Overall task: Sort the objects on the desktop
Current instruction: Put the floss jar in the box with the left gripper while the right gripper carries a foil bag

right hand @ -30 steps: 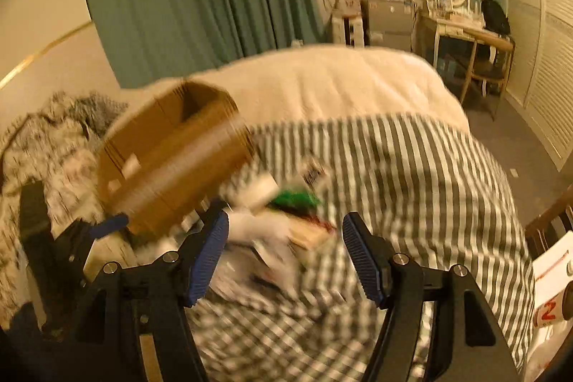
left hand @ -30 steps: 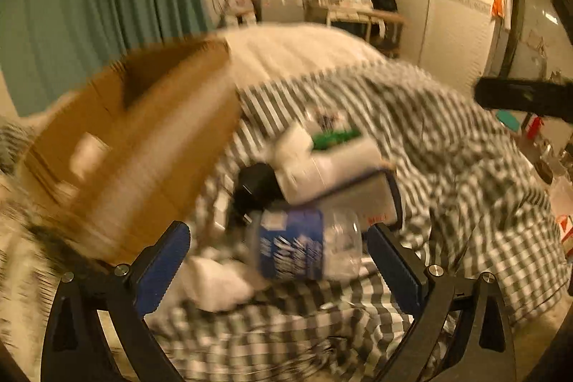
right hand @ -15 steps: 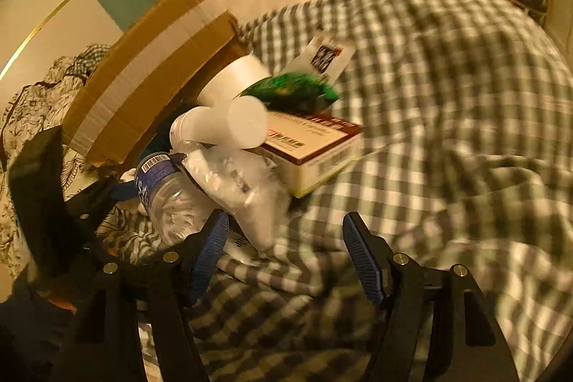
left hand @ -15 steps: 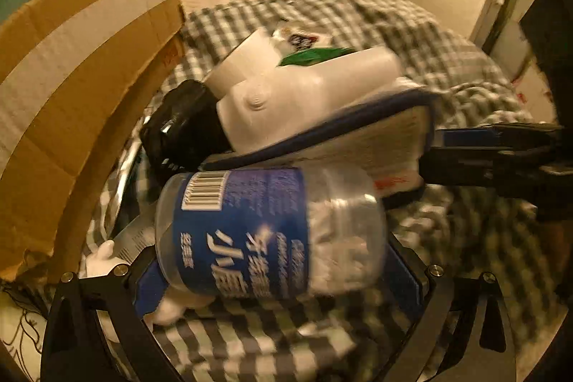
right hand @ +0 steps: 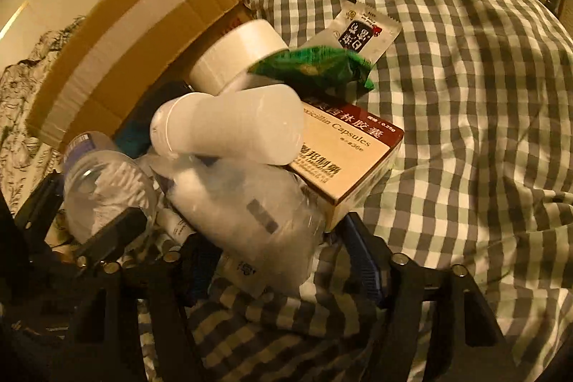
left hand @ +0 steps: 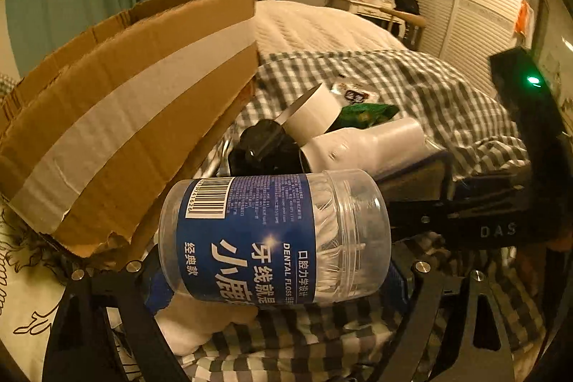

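A clear dental floss jar [left hand: 275,238] with a blue label lies sideways across my left gripper [left hand: 275,281], whose pads press on its two ends. In the right wrist view the same jar [right hand: 104,181] sits at the left of the pile. My right gripper [right hand: 279,264] is low over the pile, its jaws closing around a clear pack of white cotton [right hand: 247,213]; the pads do not visibly press on it. A white bottle [right hand: 229,127] rests on top of that pack.
A taped cardboard box [left hand: 125,117] lies tipped at the left. The pile also holds a capsule box [right hand: 351,153], white tub [right hand: 240,52], green packet [right hand: 315,67], sachet [right hand: 361,31] and black item [left hand: 265,145]. The checked bedspread [right hand: 465,95] stretches right.
Both grippers dropped toward the pile. The floss jar now fills the left jaws. The right jaws narrowed around the clear cotton pack.
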